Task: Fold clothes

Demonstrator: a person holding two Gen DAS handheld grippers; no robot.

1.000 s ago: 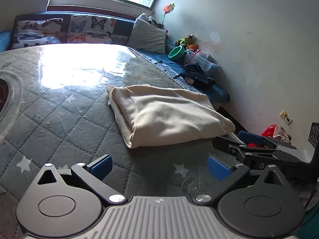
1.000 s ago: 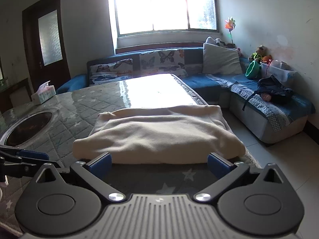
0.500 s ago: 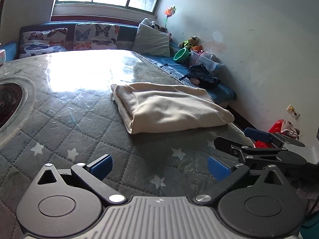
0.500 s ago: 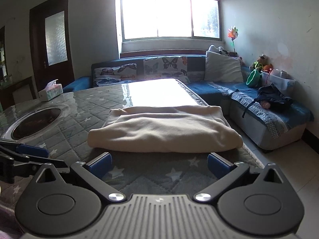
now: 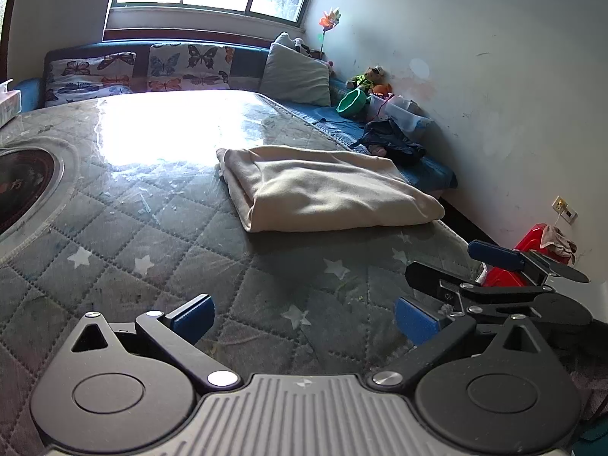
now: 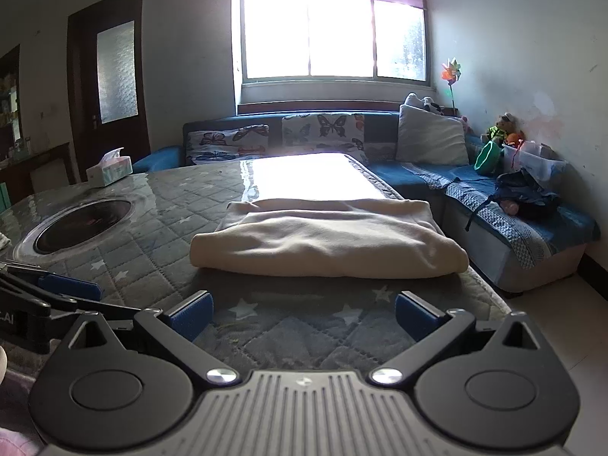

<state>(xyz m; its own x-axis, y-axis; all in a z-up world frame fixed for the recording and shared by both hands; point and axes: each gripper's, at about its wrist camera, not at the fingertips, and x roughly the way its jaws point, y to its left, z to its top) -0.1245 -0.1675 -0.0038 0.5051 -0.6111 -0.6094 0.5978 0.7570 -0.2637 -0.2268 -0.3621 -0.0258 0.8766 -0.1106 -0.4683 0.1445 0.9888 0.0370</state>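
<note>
- A clear bin [image 6: 532, 161] on the sofa [image 6: 418, 174] holds unclear items.
- The cream garment [image 6: 326, 237] lies folded, thick and rumpled, near the worktop's [image 5: 152, 235] right edge.
- The left gripper [image 5: 304, 313] and right gripper [image 6: 304, 313] have fingers spread, empty.

Left wrist view: mounted behind the left gripper [image 5: 304, 313], low over the quilted table [image 5: 125, 235], facing across it toward the right-hand wall and the window end; the folded cream garment [image 5: 323, 188] sits in middle distance, right of centre; the right gripper [image 5: 494, 266] enters at the right edge. Right wrist view: mounted behind the right gripper [image 6: 304, 313], low near the table's [image 6: 171, 205] front edge, facing straight toward the window [image 6: 330, 26]; garment [image 6: 326, 237] nearer, centred; the left gripper [image 6: 57, 292] enters at the left edge. Shared: table, garment, sofa [image 6: 532, 224], window, round inset [image 6: 81, 220].
</note>
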